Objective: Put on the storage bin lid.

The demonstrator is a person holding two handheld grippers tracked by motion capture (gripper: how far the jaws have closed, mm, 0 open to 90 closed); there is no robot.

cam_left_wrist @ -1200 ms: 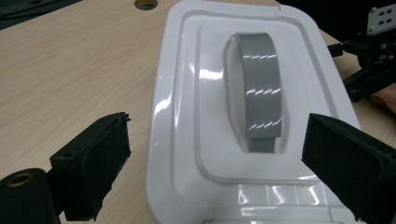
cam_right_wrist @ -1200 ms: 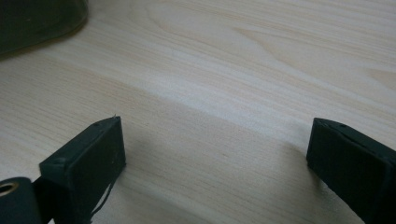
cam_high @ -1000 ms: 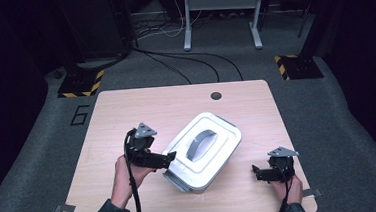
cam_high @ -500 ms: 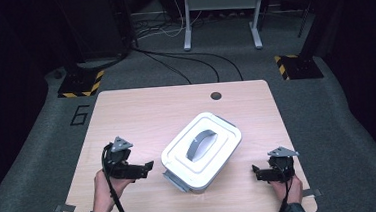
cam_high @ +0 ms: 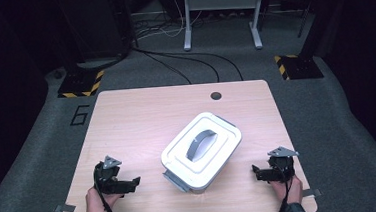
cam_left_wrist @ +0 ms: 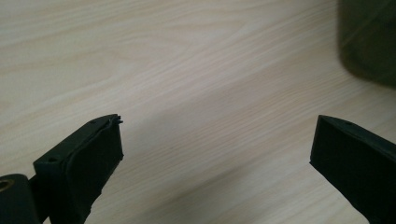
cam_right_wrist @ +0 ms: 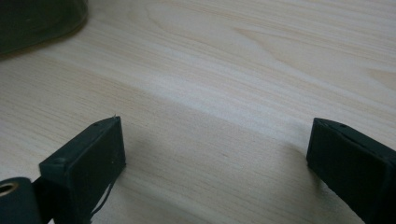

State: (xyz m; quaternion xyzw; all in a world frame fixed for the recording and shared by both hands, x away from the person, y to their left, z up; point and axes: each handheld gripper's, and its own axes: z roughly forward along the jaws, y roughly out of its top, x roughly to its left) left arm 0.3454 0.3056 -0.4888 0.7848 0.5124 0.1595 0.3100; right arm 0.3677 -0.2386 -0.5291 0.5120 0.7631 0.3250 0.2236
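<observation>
Container point(cam_high: 202, 152) mid-table, left claw point(cam_high: 137, 180) and right claw point(cam_high: 255, 172) wide, empty, near front edge

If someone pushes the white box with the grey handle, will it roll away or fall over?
The white box probably won't roll: its sides look flat. It sits low and wide on the table, so it likely slides rather than tips. Its smooth plastic may be slippery; the grey handle seems easier to lift.

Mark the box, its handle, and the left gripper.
box point(cam_high: 177, 159), high view, white lid's left part.
handle point(cam_high: 201, 143), high view, middle of the grey grip.
left gripper point(cam_high: 134, 182), high view, between its jaw tips.
</observation>
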